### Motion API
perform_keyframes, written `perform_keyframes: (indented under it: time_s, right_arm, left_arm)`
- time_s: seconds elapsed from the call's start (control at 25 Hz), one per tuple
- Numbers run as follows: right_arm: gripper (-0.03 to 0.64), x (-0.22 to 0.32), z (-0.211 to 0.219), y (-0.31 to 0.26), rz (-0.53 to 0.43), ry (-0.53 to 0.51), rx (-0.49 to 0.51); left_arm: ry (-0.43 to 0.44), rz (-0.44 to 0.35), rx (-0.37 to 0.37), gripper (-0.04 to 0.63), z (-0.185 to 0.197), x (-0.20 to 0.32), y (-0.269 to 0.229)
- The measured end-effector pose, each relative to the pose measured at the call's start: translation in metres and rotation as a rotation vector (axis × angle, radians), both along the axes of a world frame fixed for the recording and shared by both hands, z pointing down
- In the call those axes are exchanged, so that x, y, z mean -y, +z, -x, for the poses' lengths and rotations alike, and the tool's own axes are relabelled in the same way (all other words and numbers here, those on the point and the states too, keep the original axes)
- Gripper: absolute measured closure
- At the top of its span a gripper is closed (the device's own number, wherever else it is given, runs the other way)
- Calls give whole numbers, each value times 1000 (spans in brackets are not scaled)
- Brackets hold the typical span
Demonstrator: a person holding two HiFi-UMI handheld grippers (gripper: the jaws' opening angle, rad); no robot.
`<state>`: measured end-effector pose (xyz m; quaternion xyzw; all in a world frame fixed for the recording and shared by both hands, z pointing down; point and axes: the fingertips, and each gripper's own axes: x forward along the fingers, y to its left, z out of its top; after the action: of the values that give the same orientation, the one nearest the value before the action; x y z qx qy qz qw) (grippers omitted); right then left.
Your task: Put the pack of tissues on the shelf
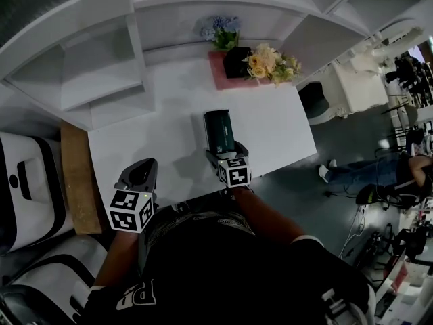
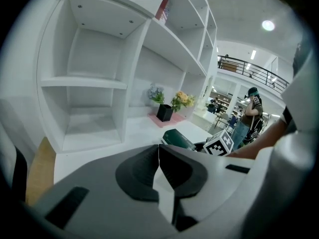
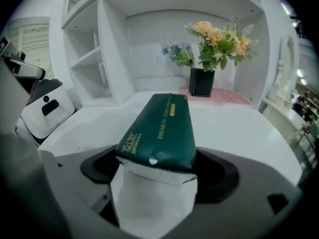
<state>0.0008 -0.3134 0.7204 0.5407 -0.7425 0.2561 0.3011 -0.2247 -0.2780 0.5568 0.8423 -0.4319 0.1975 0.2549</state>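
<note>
The dark green pack of tissues [image 1: 220, 131] lies flat on the white table [image 1: 169, 100], pointing toward the back. Its near end sits between the jaws of my right gripper [image 1: 226, 153], which stand wide with gaps to the pack on both sides. The right gripper view shows the pack [image 3: 159, 128] running away from my right gripper [image 3: 158, 171] toward the flowers. My left gripper [image 1: 139, 175] hovers over the table's front left, shut and empty; its jaws [image 2: 158, 156] meet. The white shelf unit [image 1: 95, 66] stands at the back left with bare compartments [image 2: 94, 83].
A black vase with yellow flowers [image 1: 270, 63] and a blue bunch stands on a pink mat [image 1: 226, 80] at the back. A wooden panel [image 1: 74, 175] and a white machine [image 1: 27, 188] flank the table's left. A person [image 1: 379, 171] sits on the floor at the right.
</note>
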Motion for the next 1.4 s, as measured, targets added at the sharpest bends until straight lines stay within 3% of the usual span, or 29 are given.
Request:
perform_keyframes:
  time_s: [0.52,0.92,1.4]
  right_arm:
    - [175,3,-33,-44,11,-169,78]
    - [181,3,-53,-90,-49,-296,139]
    - [186,-9,-64,-165,-179,-310,257]
  left_arm:
    - [-56,-23,-33,580,-63,-1,-6]
    - [-63,-63,-54,580,-121,5,-21]
    - [-79,-123,-21,580,-122,12,-54]
